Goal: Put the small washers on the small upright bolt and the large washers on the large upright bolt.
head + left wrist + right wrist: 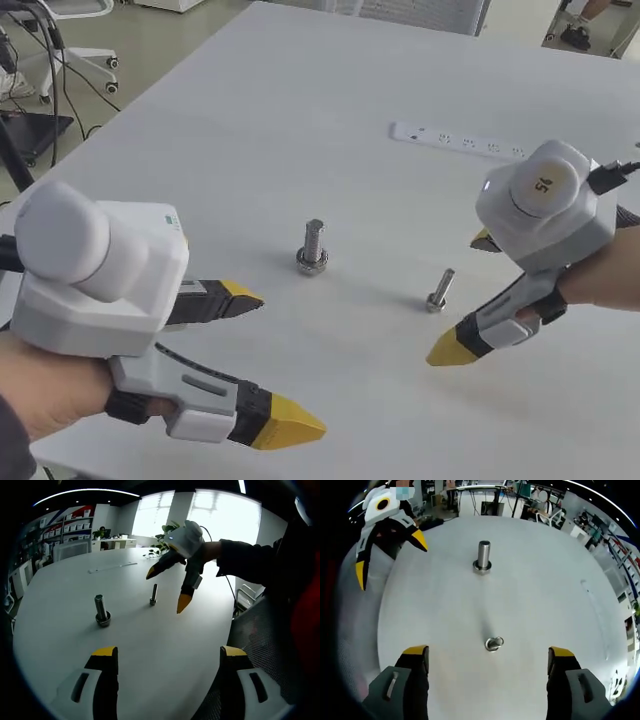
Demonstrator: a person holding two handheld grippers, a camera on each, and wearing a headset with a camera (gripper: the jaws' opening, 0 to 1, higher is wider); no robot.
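White tabletop (300, 120) in a bright office, with tall windows and shelving at the back in the left gripper view. Found the large bolt (313, 248) standing upright near the middle of the tabletop, with a wider collar at its foot; could not tell whether that was bolt head or washers. Found the small bolt (439, 290) upright as well, to the right of the large one and a little nearer to the person, apart from it. Held the left gripper (283, 363) over the near left part of the tabletop, released, jaws spread wide with nothing between them and yellow tips pointing toward the bolts. Held the right gripper (460, 298) on the right side, angled downward, likewise released, jaws parted and bare, the nearer yellow tip close beside the small bolt in the head view but not touching it. Saw, in the right gripper view, the small bolt almost end-on, ahead of the tips and between the lines of the two jaws, and the large bolt farther on. Noted a white power strip (460, 141) lying flat toward the far right of the tabletop, well apart from both bolts.
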